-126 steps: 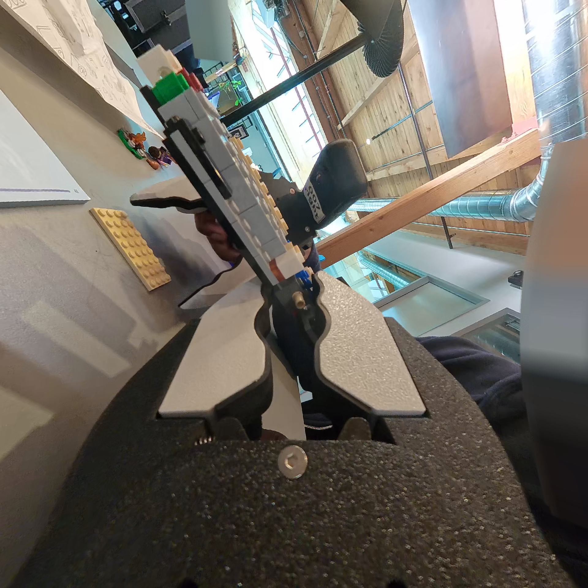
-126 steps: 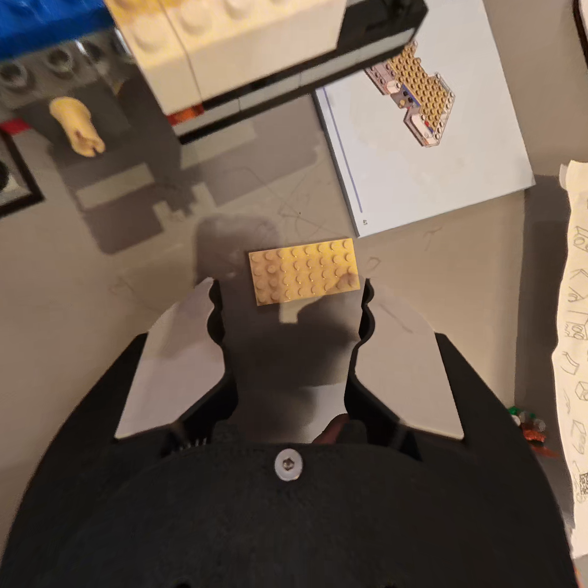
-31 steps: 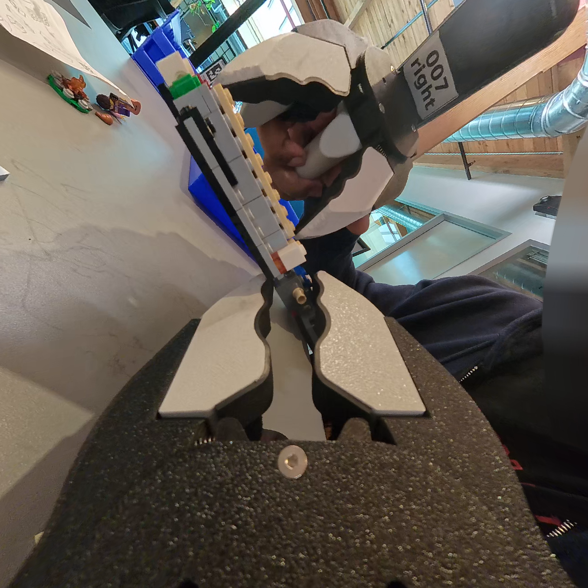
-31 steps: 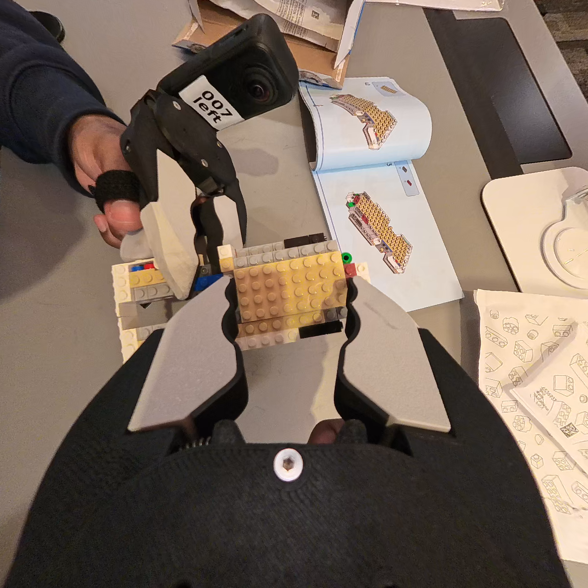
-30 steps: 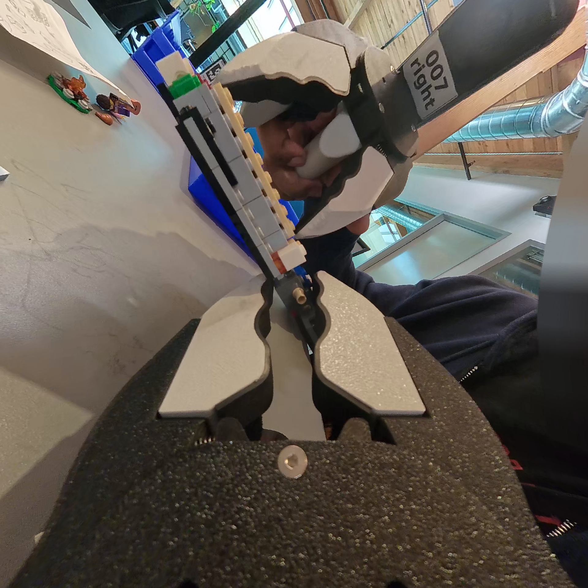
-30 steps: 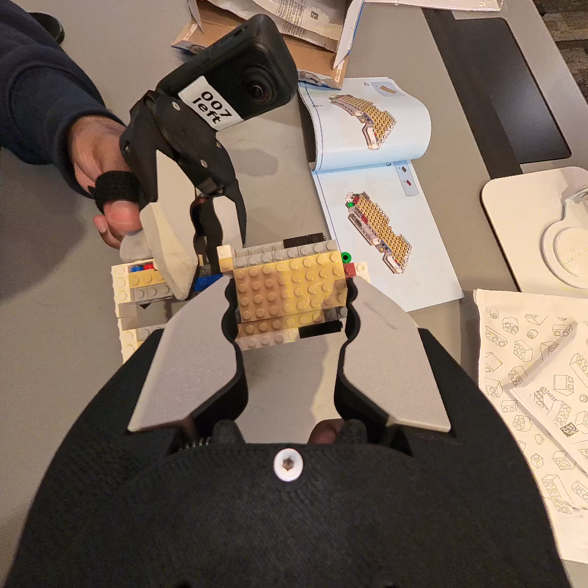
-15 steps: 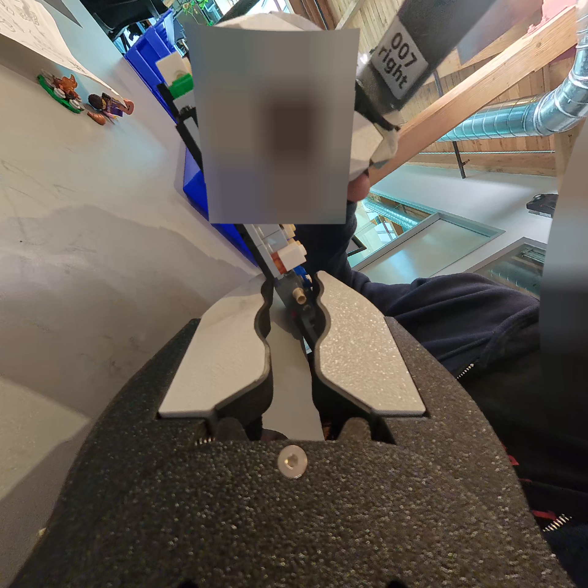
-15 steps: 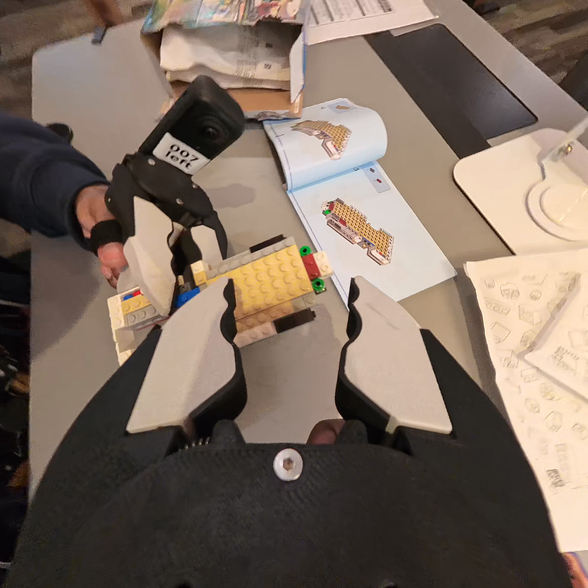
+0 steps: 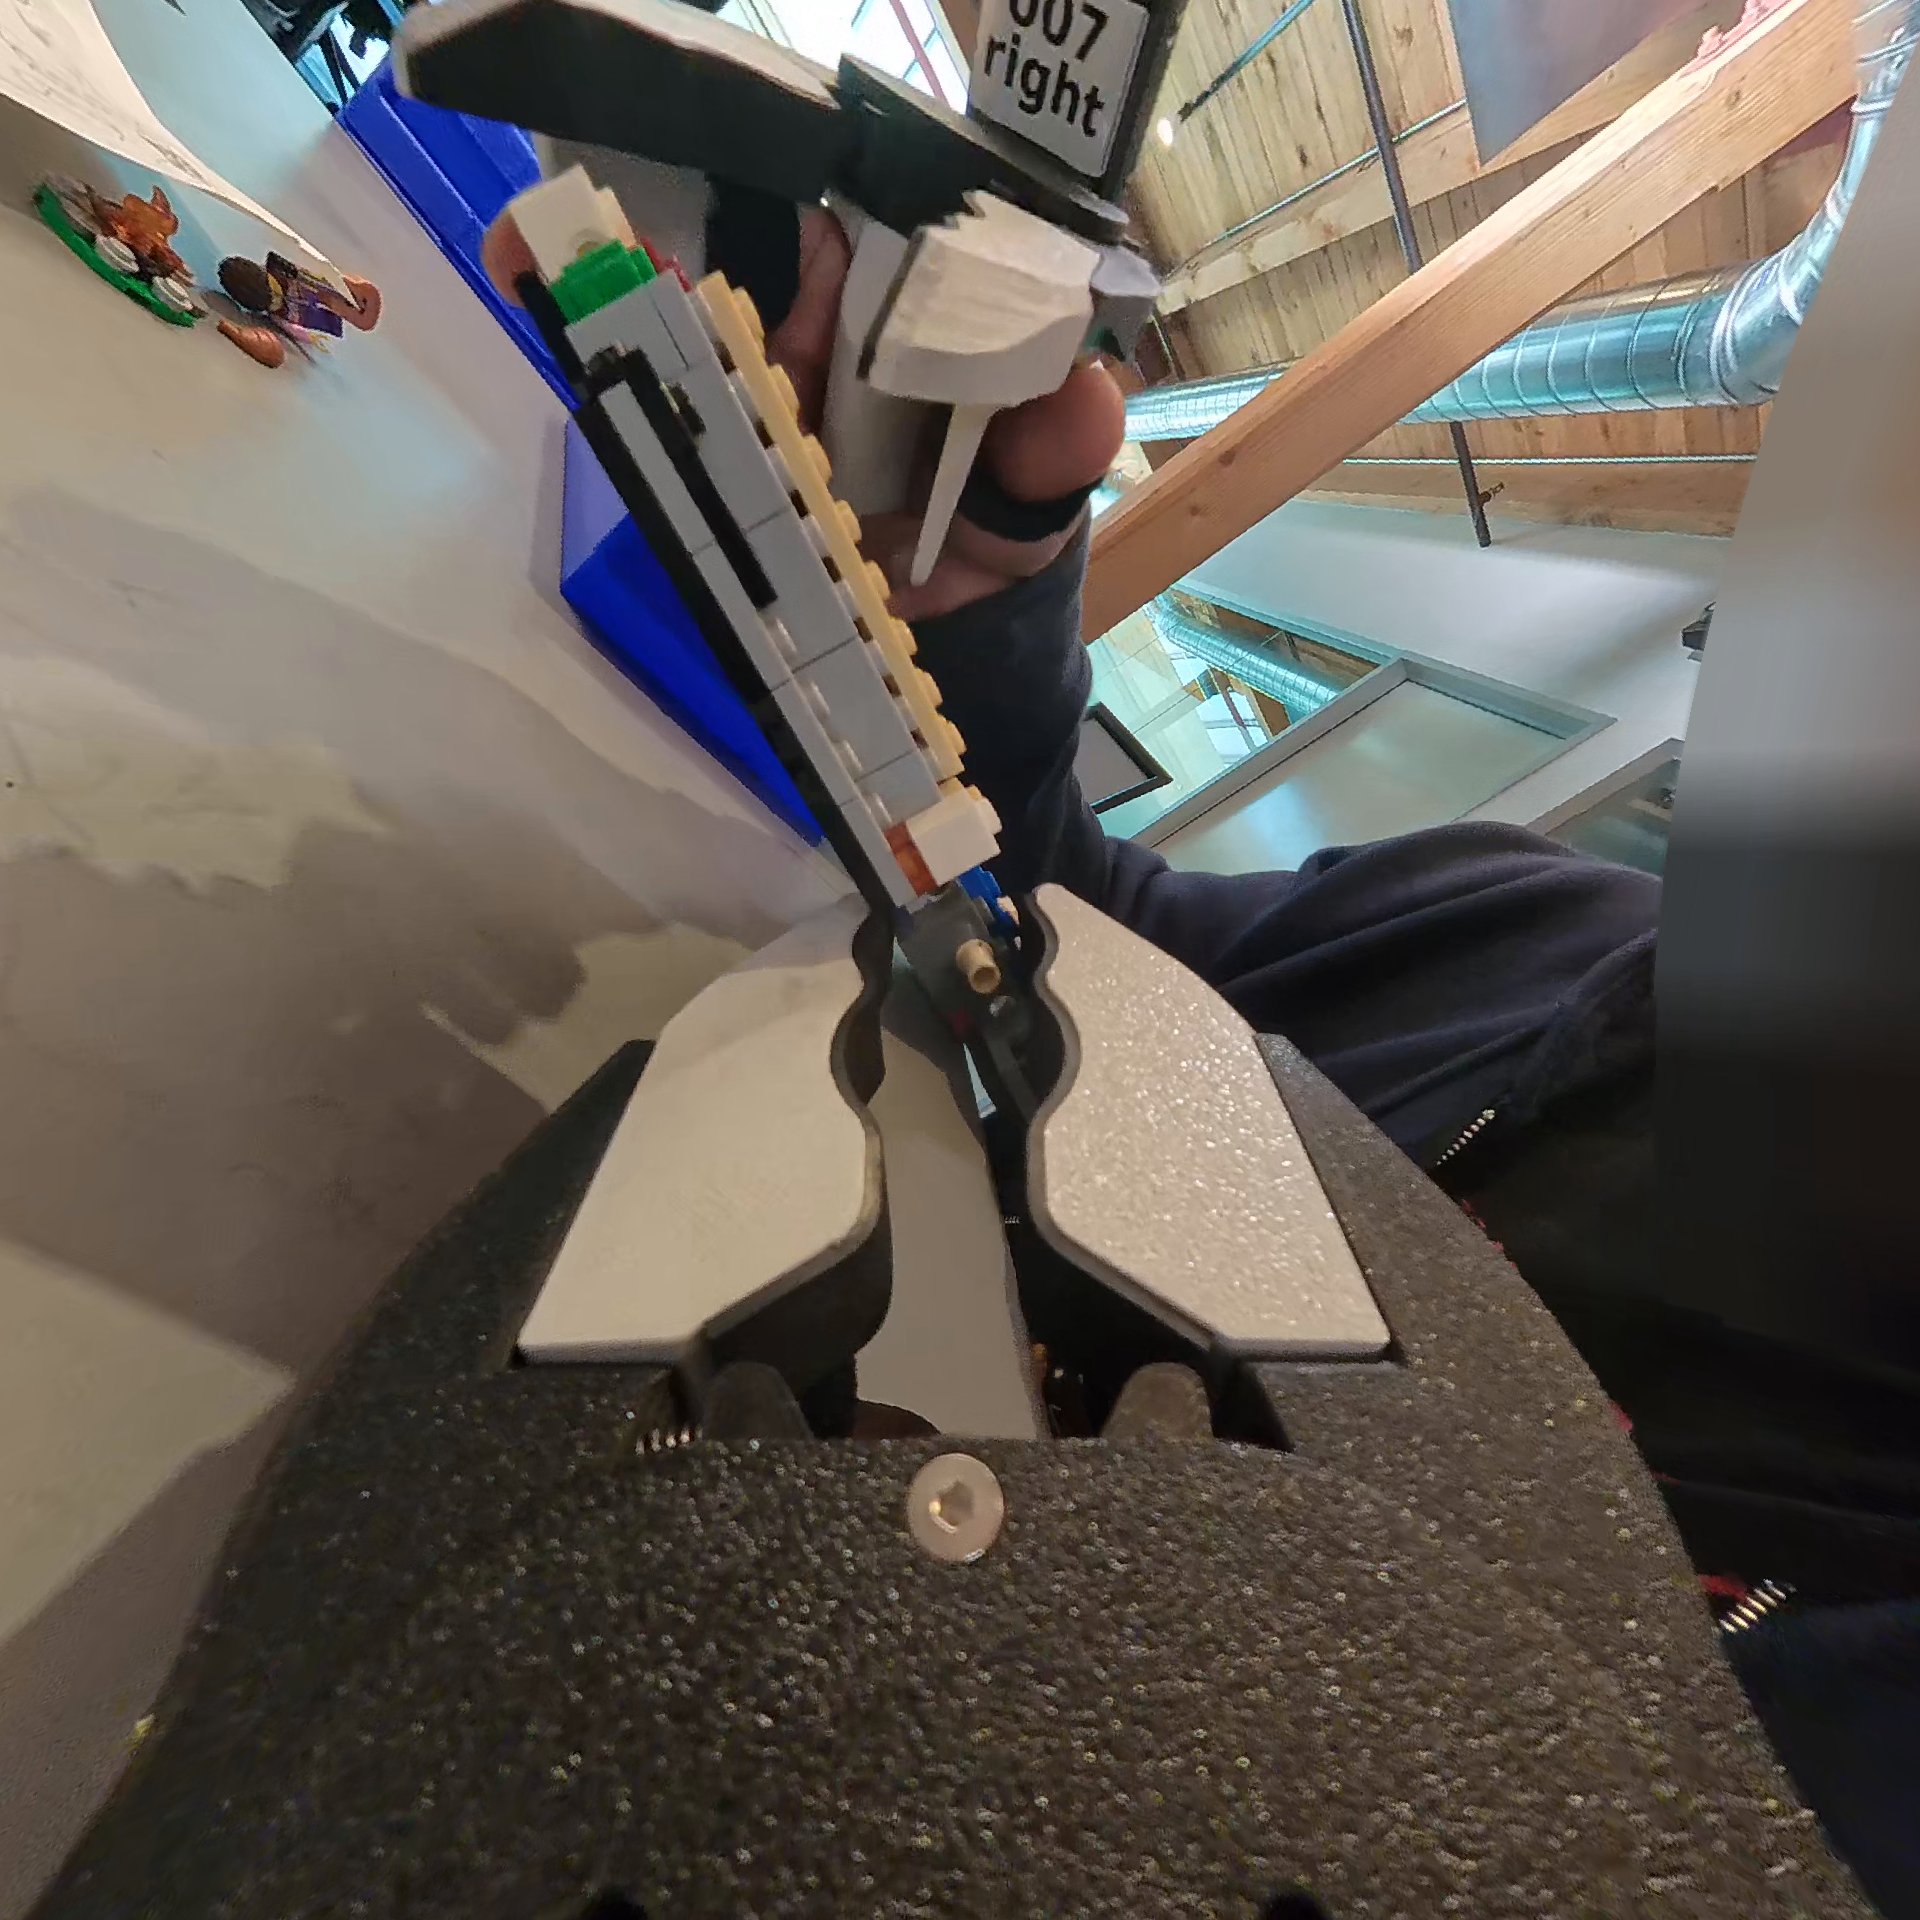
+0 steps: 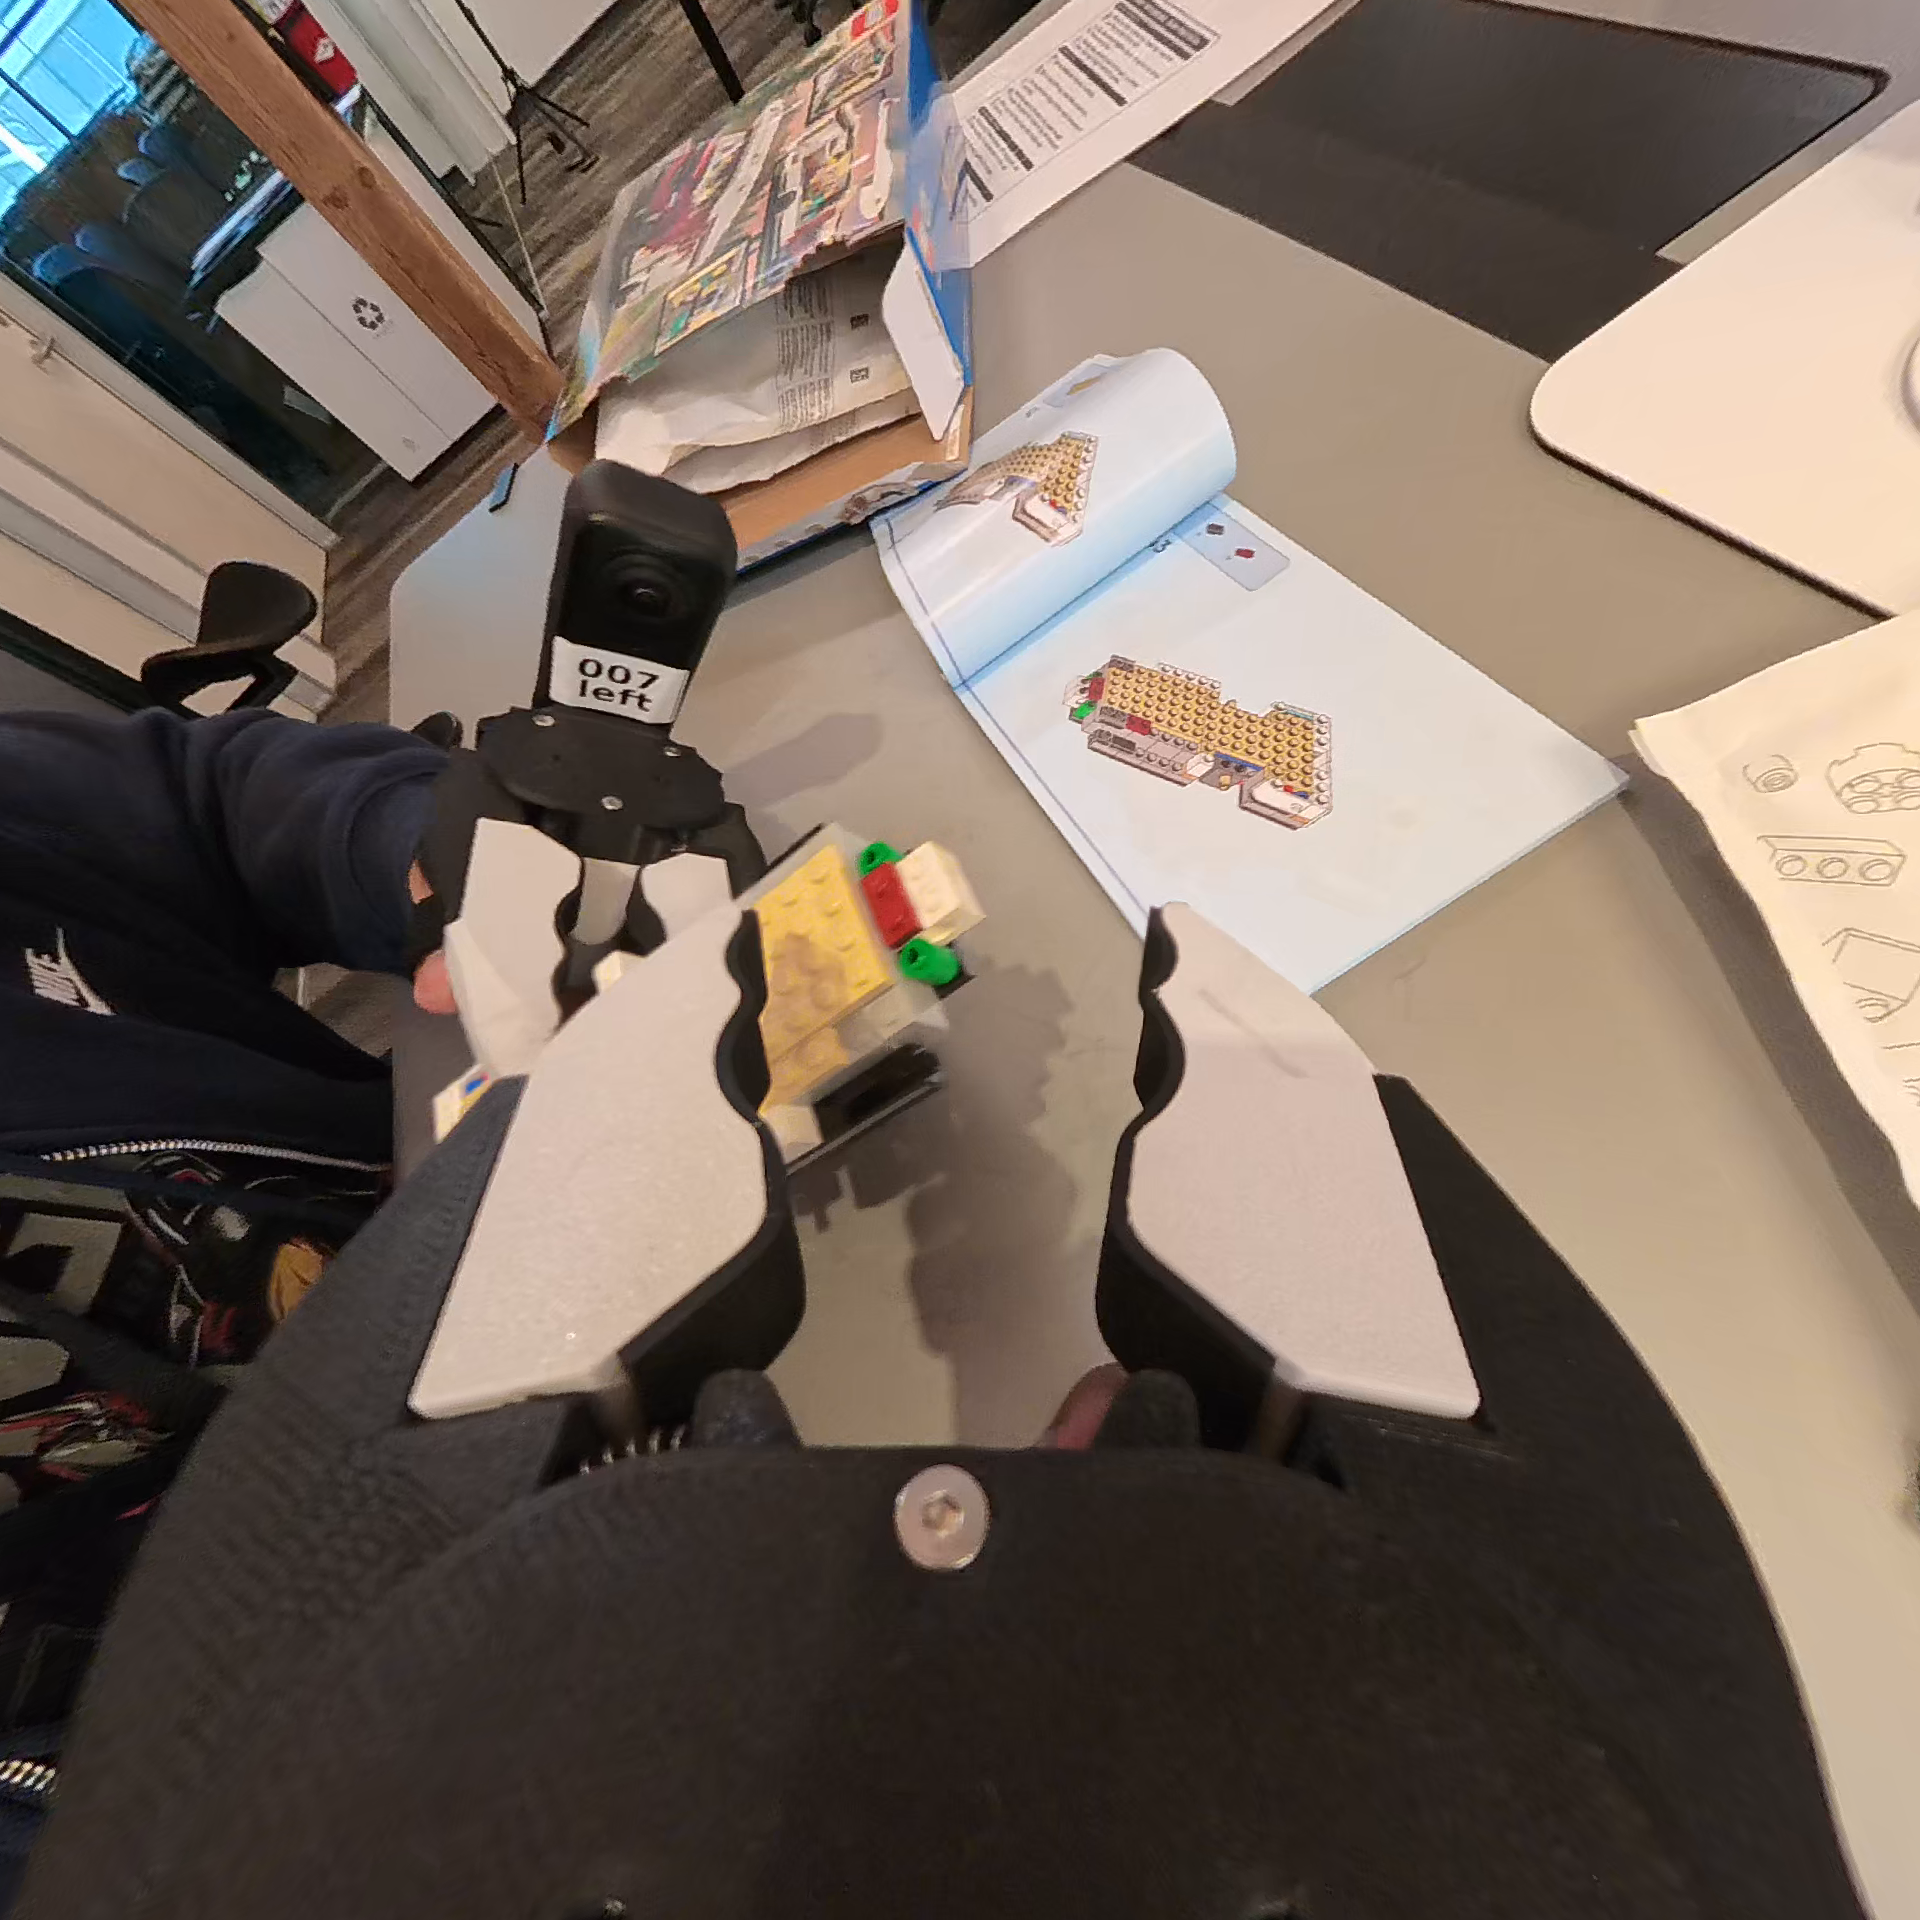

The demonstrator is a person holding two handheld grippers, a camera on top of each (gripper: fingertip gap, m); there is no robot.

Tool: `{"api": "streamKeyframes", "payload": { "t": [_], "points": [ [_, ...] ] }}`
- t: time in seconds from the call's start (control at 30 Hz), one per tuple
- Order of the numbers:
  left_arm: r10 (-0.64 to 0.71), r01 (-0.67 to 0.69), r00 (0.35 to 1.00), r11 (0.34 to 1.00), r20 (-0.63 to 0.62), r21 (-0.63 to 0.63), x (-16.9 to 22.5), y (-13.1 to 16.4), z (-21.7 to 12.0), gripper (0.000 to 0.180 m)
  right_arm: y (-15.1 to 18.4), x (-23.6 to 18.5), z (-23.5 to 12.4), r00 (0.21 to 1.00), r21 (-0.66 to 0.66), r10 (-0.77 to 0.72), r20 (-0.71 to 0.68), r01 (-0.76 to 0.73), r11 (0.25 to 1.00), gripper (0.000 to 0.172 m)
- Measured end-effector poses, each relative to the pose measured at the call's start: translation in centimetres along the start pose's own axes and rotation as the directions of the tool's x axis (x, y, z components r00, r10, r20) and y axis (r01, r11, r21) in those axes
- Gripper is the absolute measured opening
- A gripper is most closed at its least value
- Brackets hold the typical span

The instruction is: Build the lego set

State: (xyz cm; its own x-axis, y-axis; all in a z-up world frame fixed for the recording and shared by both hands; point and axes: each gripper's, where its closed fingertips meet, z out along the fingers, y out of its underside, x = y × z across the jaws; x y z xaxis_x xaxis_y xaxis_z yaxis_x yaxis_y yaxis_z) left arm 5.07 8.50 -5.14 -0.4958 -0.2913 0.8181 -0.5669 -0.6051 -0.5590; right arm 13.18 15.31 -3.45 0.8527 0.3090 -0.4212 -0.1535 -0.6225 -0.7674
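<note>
While the left gripper (image 9: 956, 961) is pinching the near end of the brick model (image 9: 769, 582), both fingers pressed on the dark grey bit at its tail, the rest of the build sticks out ahead of those fingers, tilted up off the grey table (image 9: 208, 727). The right gripper (image 10: 940, 997) sits just above and past the model's far end, spread wide with nothing between its fingers; from its own camera the tan plate (image 10: 821, 956) on top of the model sits just beyond its left finger (image 10: 644, 1122), with the red and white bricks and two green studs (image 10: 925, 961) at the tip. If I'm guessing, the trick here is keeping the left pinch steady and square so the long build doesn't twist, since it's only held at one end. Any push from the right should go straight down onto the studs, with the left bracing underneath. Off to the right of the open gripper lie an open instruction booklet (image 10: 1351, 831) and a printed sheet (image 10: 1818, 831).
</note>
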Motion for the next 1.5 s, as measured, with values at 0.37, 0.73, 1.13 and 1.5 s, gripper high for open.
{"api": "streamKeyframes", "payload": {
  "t": [0.37,0.73,1.13,1.5],
  "points": [
    [-0.003,0.004,0.999,1.000,-0.035,0.011,0.4,-0.3,-0.2,0.023,0.3,0.9,-0.4,0.995,0.041,0.087,0.046,-0.089,0.995,0.071],
    [0.018,-0.018,0.999,1.000,-0.043,-0.007,0.6,0.1,0.1,0.023,2.8,0.7,-2.4,0.956,0.199,0.256,0.144,-0.282,0.939,0.067],
    [-0.062,0.044,0.990,0.988,-0.128,-0.146,1.9,2.3,0.7,0.023,3.5,-1.4,-3.5,0.973,0.159,0.142,0.182,-0.172,0.972,0.066],
    [-0.192,0.097,0.956,0.920,-0.222,-0.379,4.3,5.3,-0.1,0.023,8.3,-3.9,-4.8,0.934,0.073,0.246,0.259,-0.272,0.959,0.062]
  ]
}}
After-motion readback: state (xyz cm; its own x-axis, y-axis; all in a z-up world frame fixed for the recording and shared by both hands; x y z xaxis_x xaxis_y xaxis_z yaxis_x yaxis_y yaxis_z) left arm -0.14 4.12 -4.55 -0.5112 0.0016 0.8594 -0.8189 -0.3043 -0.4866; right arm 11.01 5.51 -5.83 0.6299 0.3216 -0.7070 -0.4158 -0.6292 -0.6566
